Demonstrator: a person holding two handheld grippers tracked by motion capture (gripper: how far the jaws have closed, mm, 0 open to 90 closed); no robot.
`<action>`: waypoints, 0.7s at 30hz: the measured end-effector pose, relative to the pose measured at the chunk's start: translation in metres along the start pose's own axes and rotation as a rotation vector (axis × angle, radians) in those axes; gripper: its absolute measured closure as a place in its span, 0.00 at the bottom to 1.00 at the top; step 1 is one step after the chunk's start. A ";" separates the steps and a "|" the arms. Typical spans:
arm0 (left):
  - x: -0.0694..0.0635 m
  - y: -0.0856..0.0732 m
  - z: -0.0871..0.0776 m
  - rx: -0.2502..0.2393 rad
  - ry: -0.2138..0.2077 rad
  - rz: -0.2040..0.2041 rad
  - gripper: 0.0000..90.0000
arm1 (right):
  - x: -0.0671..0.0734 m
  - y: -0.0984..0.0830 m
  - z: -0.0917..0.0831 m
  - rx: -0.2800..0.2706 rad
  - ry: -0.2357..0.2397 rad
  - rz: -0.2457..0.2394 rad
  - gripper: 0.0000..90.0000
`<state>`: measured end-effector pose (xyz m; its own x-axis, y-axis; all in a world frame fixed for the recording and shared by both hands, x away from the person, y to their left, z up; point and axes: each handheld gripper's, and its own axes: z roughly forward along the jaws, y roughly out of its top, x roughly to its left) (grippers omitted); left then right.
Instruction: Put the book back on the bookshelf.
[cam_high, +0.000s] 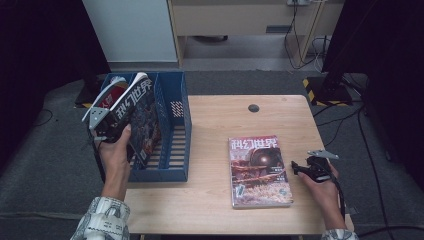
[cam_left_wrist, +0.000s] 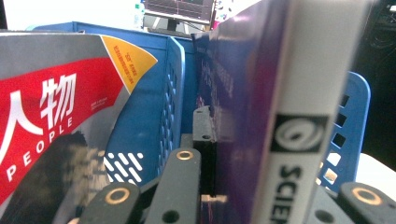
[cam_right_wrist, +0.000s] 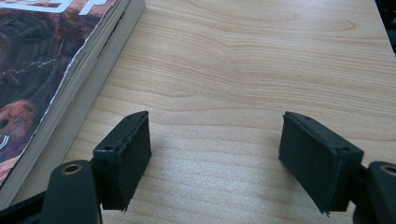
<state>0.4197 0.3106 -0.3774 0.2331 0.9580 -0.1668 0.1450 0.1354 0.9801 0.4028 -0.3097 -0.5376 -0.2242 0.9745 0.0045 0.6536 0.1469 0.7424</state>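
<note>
My left gripper (cam_high: 116, 131) is shut on a dark science-fiction magazine (cam_high: 136, 111), held upright and tilted over the blue file rack (cam_high: 175, 150) at the table's left edge. In the left gripper view the held magazine's spine (cam_left_wrist: 299, 116) stands between the jaws of my left gripper (cam_left_wrist: 243, 186), beside a blue divider (cam_left_wrist: 173, 93). A red "People" magazine (cam_left_wrist: 51, 121) stands in the rack's left slot (cam_high: 112, 90). A second sci-fi magazine (cam_high: 260, 170) lies flat on the table. Just to its right, my right gripper (cam_high: 299, 168) rests low and open, pads (cam_right_wrist: 126, 154) apart over bare wood, with the magazine's page edge (cam_right_wrist: 93, 70) beside it.
The wooden table (cam_high: 215, 120) has a dark round grommet (cam_high: 254, 108) near its far edge. The rack's right slot (cam_high: 172, 145) holds nothing. Cables and a black stand (cam_high: 330, 75) are on the floor beyond the table's right corner.
</note>
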 end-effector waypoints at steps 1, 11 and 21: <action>0.000 -0.001 0.000 0.001 0.002 0.001 0.92 | 0.000 0.000 0.000 0.000 0.000 0.000 0.28; 0.003 -0.014 0.005 0.018 0.009 -0.011 0.92 | 0.000 0.000 0.000 0.000 0.000 0.002 0.28; 0.004 -0.018 0.005 0.006 0.009 -0.027 0.92 | 0.000 0.000 0.000 0.000 0.000 0.002 0.28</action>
<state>0.4230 0.3111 -0.3962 0.2208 0.9562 -0.1919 0.1566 0.1595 0.9747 0.4028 -0.3095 -0.5376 -0.2230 0.9748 0.0063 0.6542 0.1449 0.7423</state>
